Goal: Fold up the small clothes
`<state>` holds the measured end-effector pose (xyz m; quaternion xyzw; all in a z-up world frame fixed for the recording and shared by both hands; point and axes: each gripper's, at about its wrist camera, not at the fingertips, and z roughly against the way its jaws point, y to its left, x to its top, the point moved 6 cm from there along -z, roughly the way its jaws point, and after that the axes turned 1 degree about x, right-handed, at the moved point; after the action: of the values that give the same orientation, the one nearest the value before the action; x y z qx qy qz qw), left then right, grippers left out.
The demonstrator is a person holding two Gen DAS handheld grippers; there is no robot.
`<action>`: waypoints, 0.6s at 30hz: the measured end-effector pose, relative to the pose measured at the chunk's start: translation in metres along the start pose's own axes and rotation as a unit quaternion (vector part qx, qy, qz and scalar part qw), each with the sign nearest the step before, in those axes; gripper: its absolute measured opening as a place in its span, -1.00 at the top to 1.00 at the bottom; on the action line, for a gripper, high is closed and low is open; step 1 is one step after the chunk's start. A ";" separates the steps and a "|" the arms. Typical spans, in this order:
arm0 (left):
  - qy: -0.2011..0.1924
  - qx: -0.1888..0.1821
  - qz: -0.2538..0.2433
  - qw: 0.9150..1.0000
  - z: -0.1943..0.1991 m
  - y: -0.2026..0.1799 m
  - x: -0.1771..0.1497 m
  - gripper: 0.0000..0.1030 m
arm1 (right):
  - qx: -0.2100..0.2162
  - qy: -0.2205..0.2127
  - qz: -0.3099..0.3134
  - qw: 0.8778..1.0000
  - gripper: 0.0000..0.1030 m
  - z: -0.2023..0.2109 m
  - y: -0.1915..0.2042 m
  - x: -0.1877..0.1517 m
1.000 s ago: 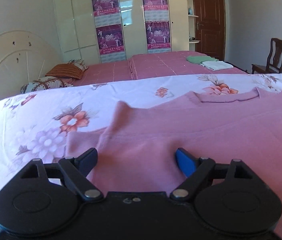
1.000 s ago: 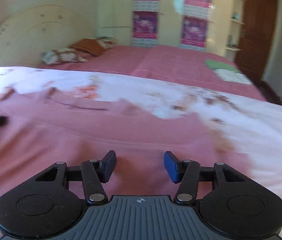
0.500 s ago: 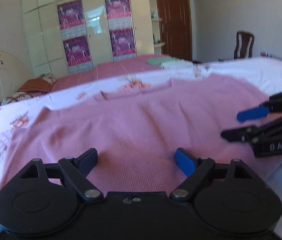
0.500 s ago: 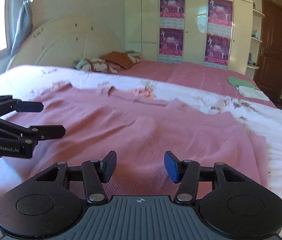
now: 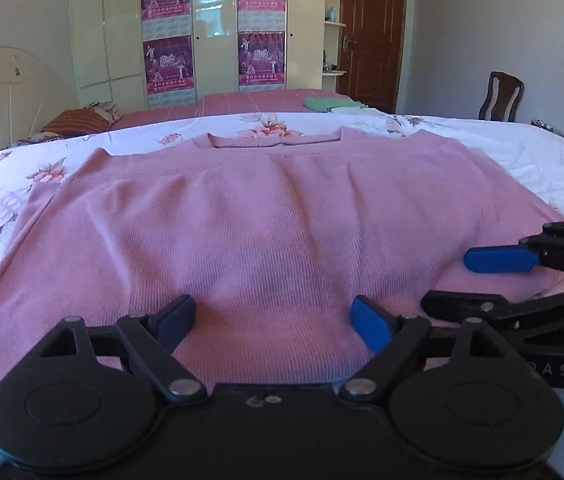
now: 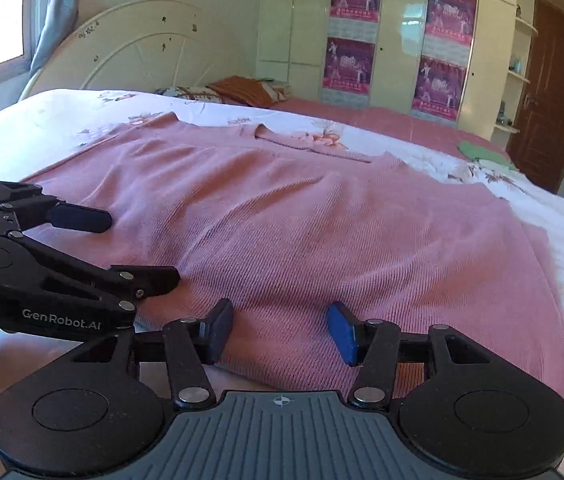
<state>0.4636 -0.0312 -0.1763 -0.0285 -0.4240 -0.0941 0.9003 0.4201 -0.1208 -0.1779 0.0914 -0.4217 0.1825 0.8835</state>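
A pink knitted sweater (image 5: 261,208) lies spread flat on a floral bedsheet (image 5: 9,200), neckline at the far side and hem toward me. My left gripper (image 5: 271,320) hovers open over the near hem, with only flat fabric showing between its fingers. In the right wrist view the sweater (image 6: 322,220) fills the middle, and my right gripper (image 6: 279,324) stands open over the same hem. The two grippers are side by side. The right gripper (image 5: 450,282) shows at the right edge of the left view, and the left gripper (image 6: 141,248) at the left of the right view.
Behind this bed stands a second bed with a pink cover (image 5: 249,100), holding folded green and white clothes (image 5: 332,105) and pillows (image 5: 77,122). A white headboard (image 6: 141,52), a wardrobe with posters (image 5: 209,28), a brown door (image 5: 370,28) and a wooden chair (image 5: 500,96) line the room.
Both grippers have swung in from the sweater's sides toward the middle of its near hem and now sit next to each other. Their jaws kept the same spread.
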 end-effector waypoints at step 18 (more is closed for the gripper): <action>0.020 0.088 0.055 0.994 0.033 0.107 -0.033 -0.69 | -0.122 0.055 -0.094 0.987 0.79 0.062 -0.112 -0.039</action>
<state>0.4382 0.0832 -0.1776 0.0295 -0.4101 -0.0075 0.9115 0.3977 -0.2528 -0.1701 0.0122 -0.3813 0.0508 0.9230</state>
